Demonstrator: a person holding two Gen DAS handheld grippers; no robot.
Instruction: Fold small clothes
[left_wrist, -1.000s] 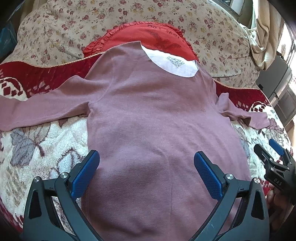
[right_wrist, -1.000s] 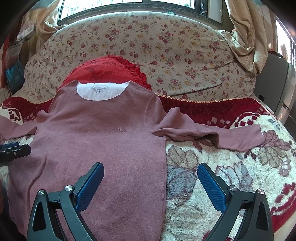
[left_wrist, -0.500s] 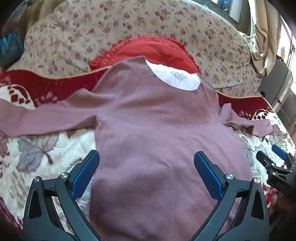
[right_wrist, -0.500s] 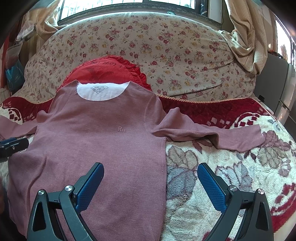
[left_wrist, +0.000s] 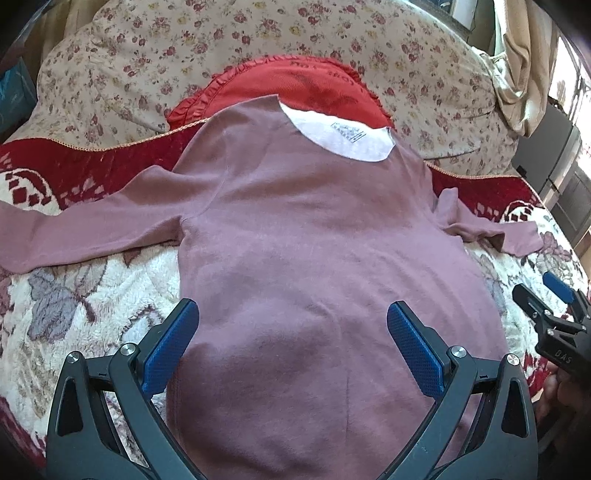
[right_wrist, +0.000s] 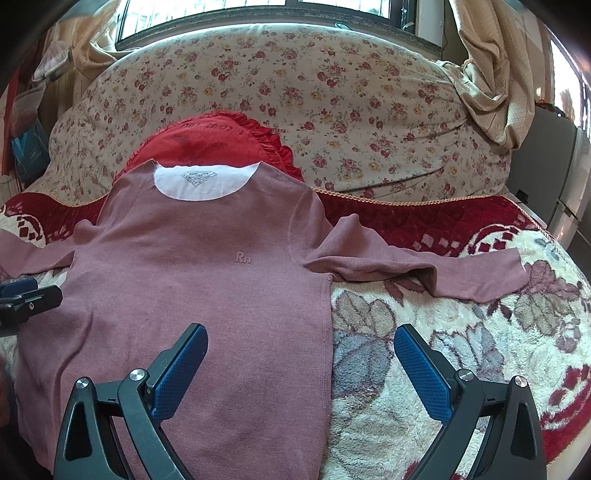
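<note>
mauve long-sleeved shirt lies flat, sleeves out, on our floral fleece blanket. we hold the left gripper and right gripper above it, fingers spread wide, gripping nothing.

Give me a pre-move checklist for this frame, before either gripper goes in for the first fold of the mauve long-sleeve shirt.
1. Left gripper open and empty: ok, jaws wide apart above the shirt body.
2. Right gripper open and empty: ok, it straddles the shirt's side seam and the blanket.
3. Mauve long-sleeve shirt spread face up, neckline away from the person: ok, the body lies mostly flat.
4. Right sleeve smooth: not ok, it is creased and bunched near the armpit.
5. Left sleeve laid out: ok, it stretches sideways across the floral blanket.
6. Hem edge visible for grasping: cannot tell, both grippers hide it.
</note>
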